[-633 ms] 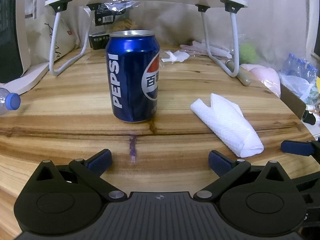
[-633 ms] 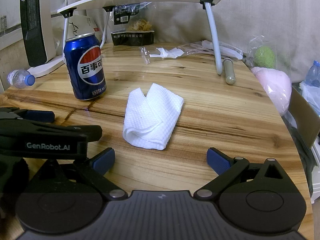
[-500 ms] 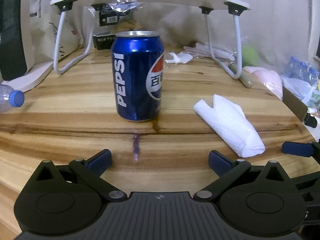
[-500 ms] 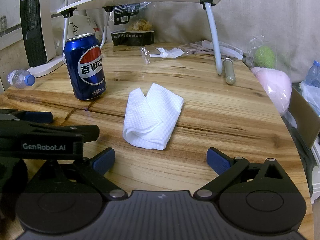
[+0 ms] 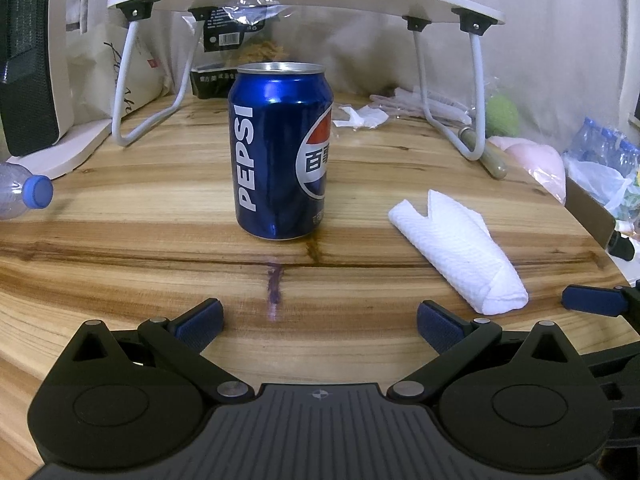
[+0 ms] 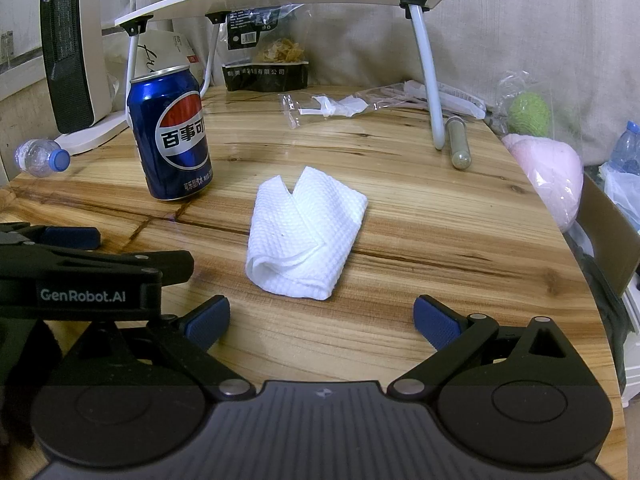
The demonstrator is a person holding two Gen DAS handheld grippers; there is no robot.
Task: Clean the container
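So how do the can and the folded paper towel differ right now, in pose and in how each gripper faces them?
The can stands upright, while the paper towel lies flat, folded over on itself. The can is glossy blue metal; the paper towel is white and dimpled. The left gripper faces the can, whereas the right gripper faces the paper towel. Both rest on the wooden table, untouched, with both grippers open.

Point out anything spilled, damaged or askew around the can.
Pepsi can stands upright and undented. A small purple stain marks the wooden table in front of it, along a dark crack. A plastic bottle lies on its side at the table's left edge.
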